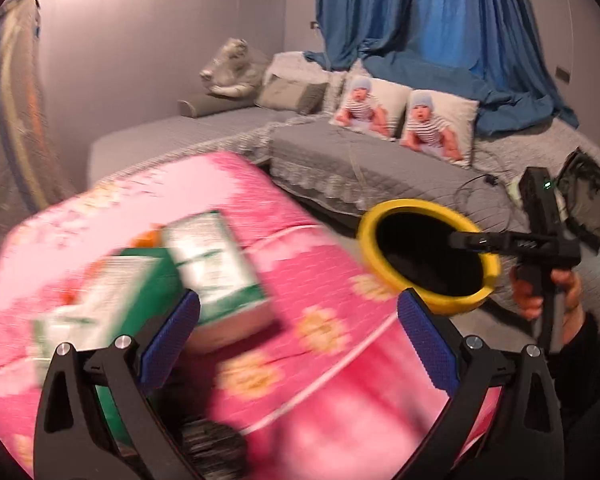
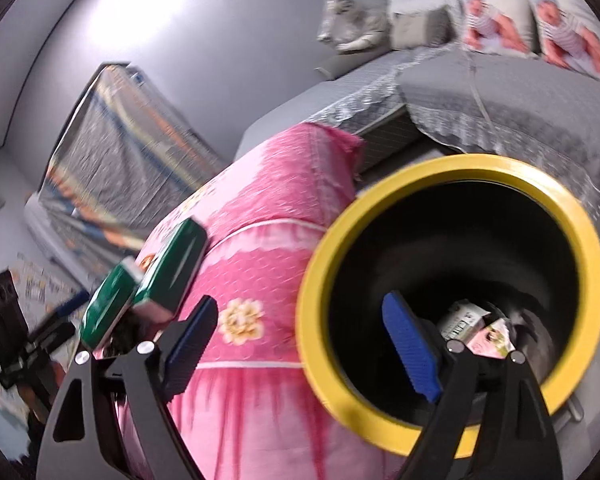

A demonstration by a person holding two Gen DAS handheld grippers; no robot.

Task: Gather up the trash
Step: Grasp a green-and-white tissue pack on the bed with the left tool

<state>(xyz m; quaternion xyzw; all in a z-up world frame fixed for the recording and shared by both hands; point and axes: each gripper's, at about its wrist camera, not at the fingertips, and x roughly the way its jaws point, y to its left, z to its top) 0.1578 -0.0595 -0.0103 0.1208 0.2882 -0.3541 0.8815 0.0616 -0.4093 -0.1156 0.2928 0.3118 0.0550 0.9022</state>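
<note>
Left wrist view first: the left gripper (image 1: 298, 334) hangs with its blue pads spread wide and nothing between them. Beyond its fingers, at about 10 o'clock, two green-and-white cartons (image 1: 168, 280) lie on the pink floral cover (image 1: 320, 344); motion blur smears their printing, so no brand or wording can be read. The nearer carton is partly hidden behind the gripper's left finger. At 2 o'clock the yellow-rimmed bin (image 1: 428, 256) stands beside the cover's edge, its inside black. The right gripper (image 1: 466, 240) reaches over the bin's rim, seen side-on, held by a hand (image 1: 548, 292) cut off at the frame edge. Behind lies a grey sofa (image 1: 340, 160) with two baby-print cushions (image 1: 404, 116).

Right wrist view: the right gripper (image 2: 306, 342) is also wide apart and empty, its right finger over the bin's (image 2: 580, 236) mouth. Deep inside at 4 o'clock lie crumpled packets (image 2: 476, 328), one pink, their print too small to read. The cartons (image 2: 148, 292) sit at 9 o'clock on the cover (image 2: 268, 240), blurred. The left gripper (image 2: 66, 312) shows dimly at the left edge.
</note>
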